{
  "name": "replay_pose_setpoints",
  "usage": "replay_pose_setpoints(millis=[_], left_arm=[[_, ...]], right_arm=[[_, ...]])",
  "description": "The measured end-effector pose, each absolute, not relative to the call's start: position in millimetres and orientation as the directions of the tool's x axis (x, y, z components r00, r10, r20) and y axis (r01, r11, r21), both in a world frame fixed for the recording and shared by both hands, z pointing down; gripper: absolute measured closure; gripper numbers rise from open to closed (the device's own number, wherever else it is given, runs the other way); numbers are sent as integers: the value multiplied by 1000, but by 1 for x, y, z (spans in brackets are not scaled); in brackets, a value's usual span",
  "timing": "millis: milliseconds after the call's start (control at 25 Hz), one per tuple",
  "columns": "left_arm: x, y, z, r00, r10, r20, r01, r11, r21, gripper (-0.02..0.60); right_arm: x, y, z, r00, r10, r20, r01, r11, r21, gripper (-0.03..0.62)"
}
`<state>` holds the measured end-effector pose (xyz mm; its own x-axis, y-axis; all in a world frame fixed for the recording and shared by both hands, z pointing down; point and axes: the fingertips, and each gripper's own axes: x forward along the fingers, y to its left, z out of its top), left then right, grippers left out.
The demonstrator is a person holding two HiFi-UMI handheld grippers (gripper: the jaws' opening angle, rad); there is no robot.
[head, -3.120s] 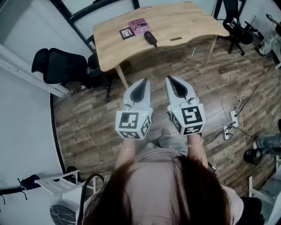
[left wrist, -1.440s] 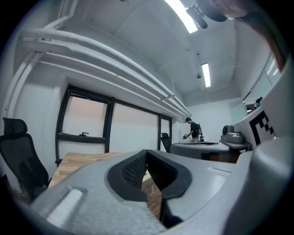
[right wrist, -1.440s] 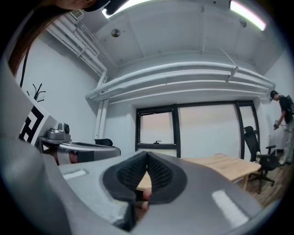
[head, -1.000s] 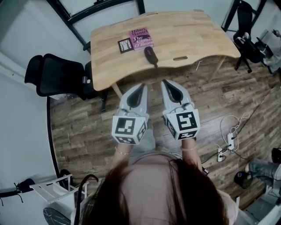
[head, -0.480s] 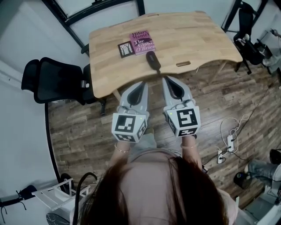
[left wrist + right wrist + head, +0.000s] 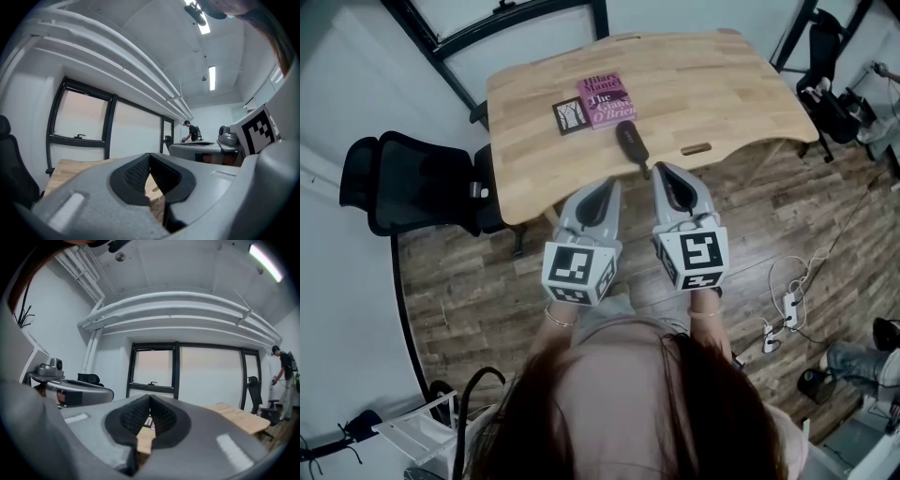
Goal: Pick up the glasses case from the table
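Observation:
The dark oblong glasses case (image 6: 631, 141) lies near the front edge of the wooden table (image 6: 722, 84), just below a pink book (image 6: 602, 98). My left gripper (image 6: 607, 185) and right gripper (image 6: 664, 170) are held side by side and level, with their tips at the table's near edge. The right tip is a short way below and right of the case and does not touch it. Both grippers are shut with nothing between the pads, as the left gripper view (image 6: 150, 157) and the right gripper view (image 6: 150, 397) show. In both gripper views only a strip of tabletop (image 6: 70, 166) shows, and the case is hidden.
A black-and-white marker card (image 6: 568, 115) lies left of the book. A black office chair (image 6: 412, 183) stands left of the table, and another chair (image 6: 825, 89) at the right. A power strip with cables (image 6: 787, 309) lies on the wooden floor. A person (image 6: 281, 366) stands far off.
The person has walked toward the table. Both grippers have gone forward together, from over the floor to the table's near edge. The case now lies closer to the right tip.

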<state>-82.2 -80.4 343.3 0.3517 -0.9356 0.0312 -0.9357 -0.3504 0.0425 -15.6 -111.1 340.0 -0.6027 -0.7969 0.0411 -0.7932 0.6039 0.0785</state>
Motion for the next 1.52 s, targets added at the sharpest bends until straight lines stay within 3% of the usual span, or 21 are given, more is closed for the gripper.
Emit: replay_pose_setpoints(millis=[680, 1520], left_arm=[[-115, -130, 356, 393, -919, 42, -918, -389, 82, 577], [-124, -219, 371, 384, -921, 72, -922, -377, 88, 577]], right_arm=[[-41, -157, 359, -533, -842, 84, -827, 539, 160, 591], [-60, -239, 398, -567, -806, 169, -794, 590, 150, 589]])
